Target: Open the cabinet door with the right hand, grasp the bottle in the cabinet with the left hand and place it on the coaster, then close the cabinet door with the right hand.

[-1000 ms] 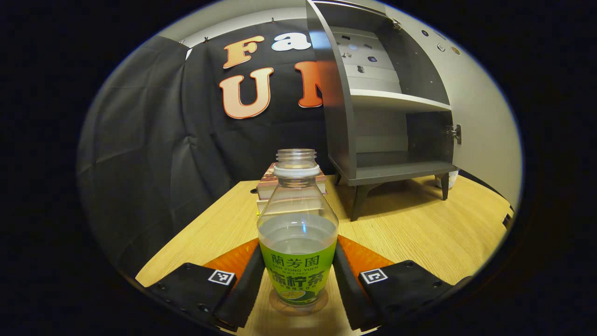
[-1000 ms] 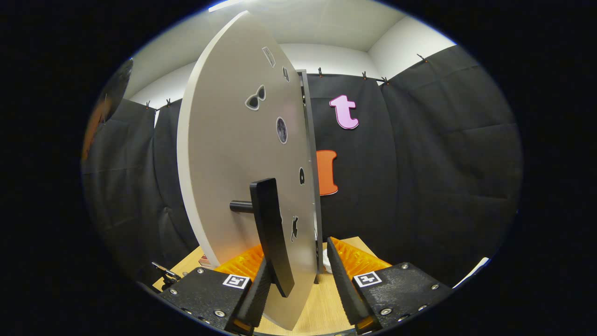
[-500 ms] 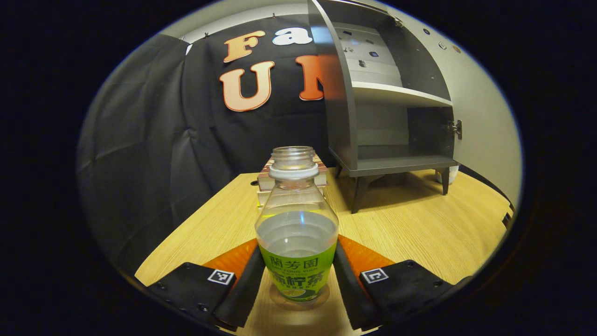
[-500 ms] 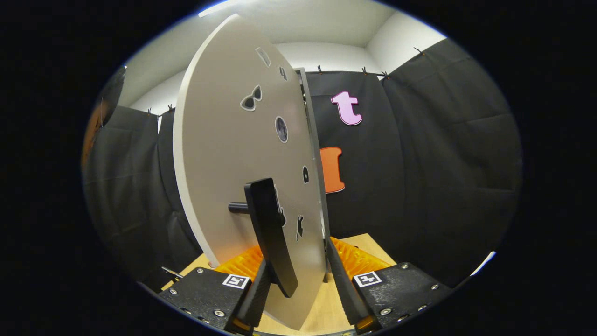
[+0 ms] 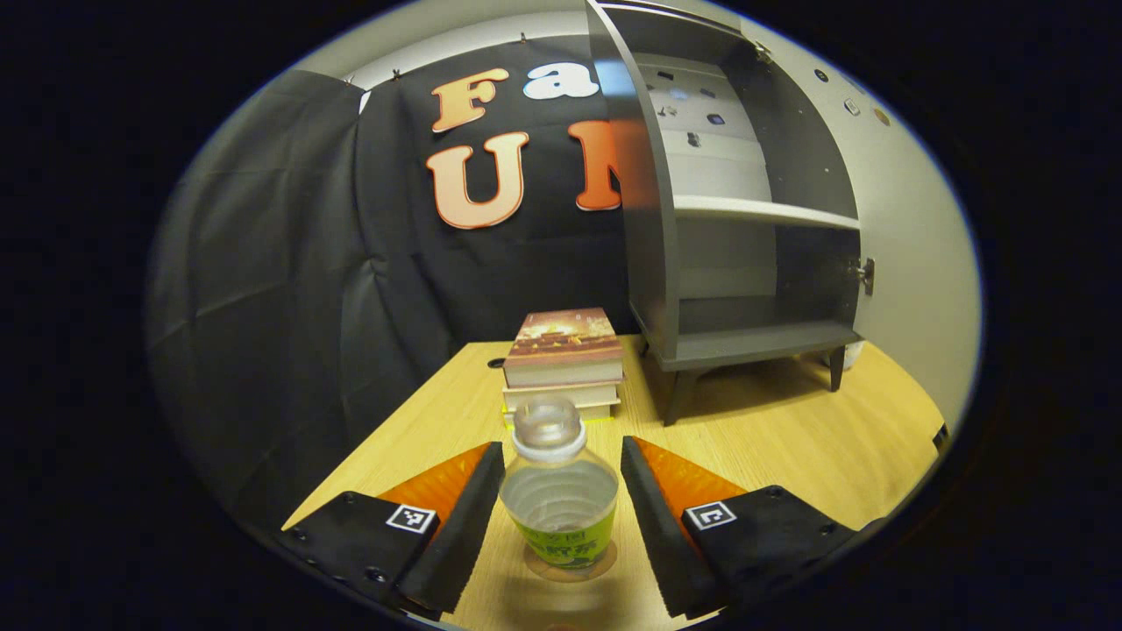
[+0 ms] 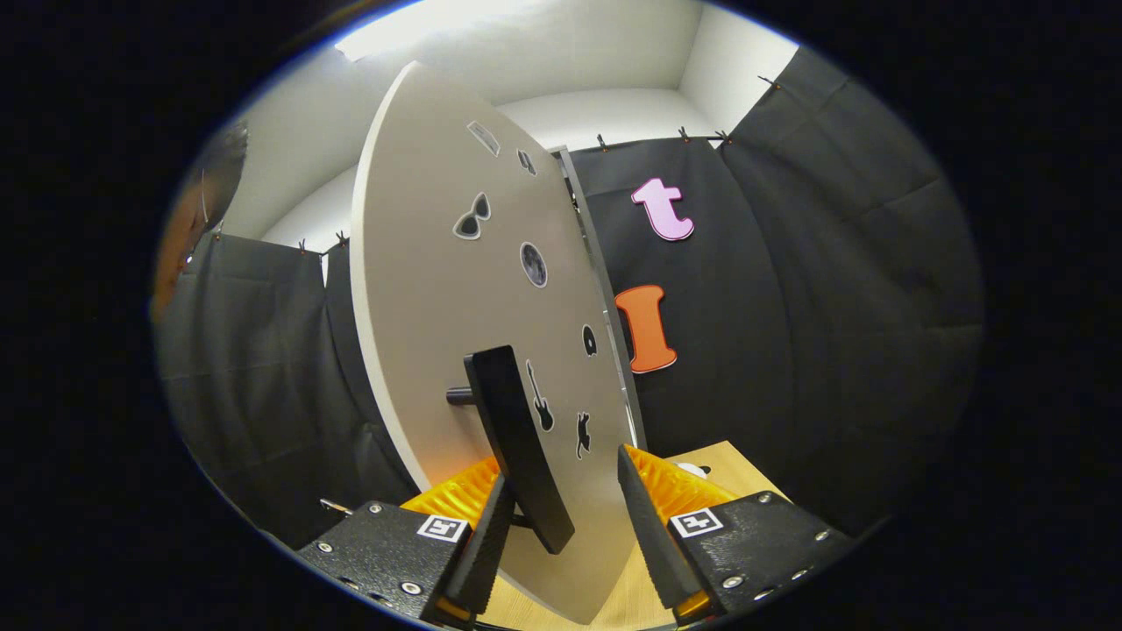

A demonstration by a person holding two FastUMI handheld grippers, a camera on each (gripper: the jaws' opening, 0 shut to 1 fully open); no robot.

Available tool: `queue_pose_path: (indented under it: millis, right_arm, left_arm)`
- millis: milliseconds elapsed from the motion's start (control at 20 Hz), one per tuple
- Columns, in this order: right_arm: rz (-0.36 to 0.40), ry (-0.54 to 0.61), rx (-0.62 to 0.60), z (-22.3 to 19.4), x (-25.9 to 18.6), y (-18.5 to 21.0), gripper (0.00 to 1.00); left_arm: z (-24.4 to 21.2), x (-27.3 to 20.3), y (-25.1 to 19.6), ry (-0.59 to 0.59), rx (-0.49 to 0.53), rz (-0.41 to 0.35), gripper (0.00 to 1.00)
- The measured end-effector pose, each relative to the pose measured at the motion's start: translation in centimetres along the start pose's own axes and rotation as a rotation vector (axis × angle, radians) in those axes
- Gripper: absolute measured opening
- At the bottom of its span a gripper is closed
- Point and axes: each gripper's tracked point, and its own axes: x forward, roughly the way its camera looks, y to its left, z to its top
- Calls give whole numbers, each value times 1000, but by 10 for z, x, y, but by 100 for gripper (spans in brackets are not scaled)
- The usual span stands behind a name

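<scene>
A clear bottle (image 5: 558, 495) with a green label and no cap stands upright on a round see-through coaster (image 5: 607, 554) on the wooden table. My left gripper (image 5: 561, 445) is open, its fingers on either side of the bottle with a small gap on each. The grey cabinet (image 5: 754, 337) stands open at the right, its shelves bare. In the right gripper view the pale door (image 6: 438, 263) is seen edge-on, and its black handle (image 6: 513, 438) sits between the fingers of my right gripper (image 6: 564, 469), which is open. The left finger (image 6: 486, 548) is close to the handle's lower end.
A stack of books (image 5: 565, 359) lies just beyond the bottle, left of the cabinet's legs. Bare table (image 5: 789, 438) stretches to the right in front of the cabinet. A person (image 6: 184, 237) is at the far left edge of the right gripper view.
My left fingers have spread off the bottle and the gripper has risen, so the bottle sits lower in view. The right gripper has shifted slightly with the door.
</scene>
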Motion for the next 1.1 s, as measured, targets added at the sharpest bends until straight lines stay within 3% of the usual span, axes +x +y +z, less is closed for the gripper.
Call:
queue_pose_path:
  millis: [150, 200, 250, 500, 700, 1100]
  right_arm:
    - [59, -45, 31, 11, -7, 4, 71]
    - [80, -53, 39, 13, -8, 5, 80]
    - [98, -56, 40, 15, -9, 5, 71]
    - [164, -54, 52, 11, -13, 6, 71]
    - [259, -16, 66, 1, -15, 21, 71]
    - [299, -32, 35, 7, -8, 28, 71]
  left_arm:
    - [28, -8, -4, -25, -4, -8, 89]
    - [37, -13, -4, -35, -7, -7, 89]
    - [49, -17, -4, -48, -10, -7, 89]
    - [94, -36, -5, -116, -19, 4, 88]
    - [124, -48, -10, -139, -50, -17, 89]
    - [170, -57, -22, -195, -34, -33, 89]
